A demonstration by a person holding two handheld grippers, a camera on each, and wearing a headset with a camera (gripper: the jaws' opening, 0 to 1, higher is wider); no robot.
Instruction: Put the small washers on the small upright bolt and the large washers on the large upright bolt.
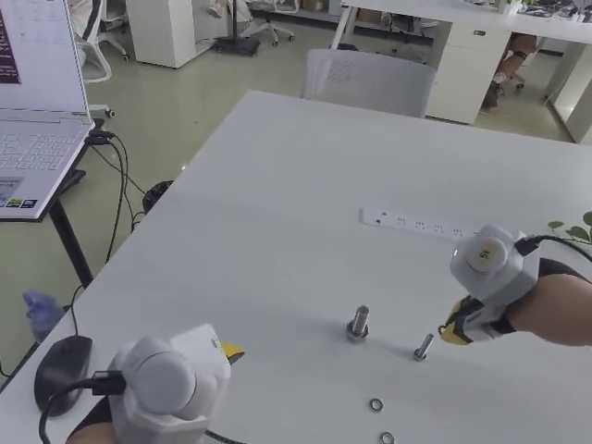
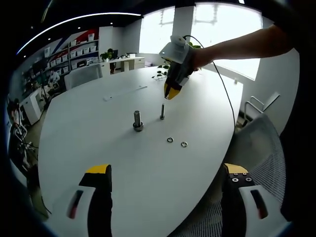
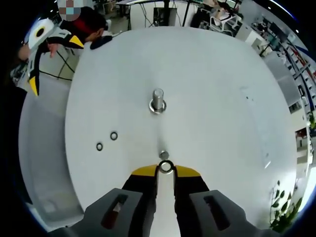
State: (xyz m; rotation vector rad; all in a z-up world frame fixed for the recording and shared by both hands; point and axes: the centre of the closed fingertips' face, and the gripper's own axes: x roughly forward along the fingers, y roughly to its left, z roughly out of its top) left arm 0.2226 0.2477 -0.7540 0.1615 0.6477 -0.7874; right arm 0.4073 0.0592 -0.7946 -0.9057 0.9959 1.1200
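Progress: right gripper (image 1: 451,333) pinches one thin metal washer (image 3: 166,167) just beside the small bolt (image 1: 423,347) top, not yet on | Left to do: two shiny ring washers (image 1: 376,404) lie loose, nearer on the smooth white table (image 1: 277,231) | large bolt (image 1: 358,323): threaded steel, upright, left of the small one | left gripper (image 2: 167,170): jaws spread, empty

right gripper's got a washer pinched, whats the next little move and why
Probably nudge the right gripper forward a touch so the washer pinched in its tips centres over the small bolt, then lower it. In the right gripper view the ring sits just short of the bolt's top, not yet on it. In the head view the tips are beside the bolt.
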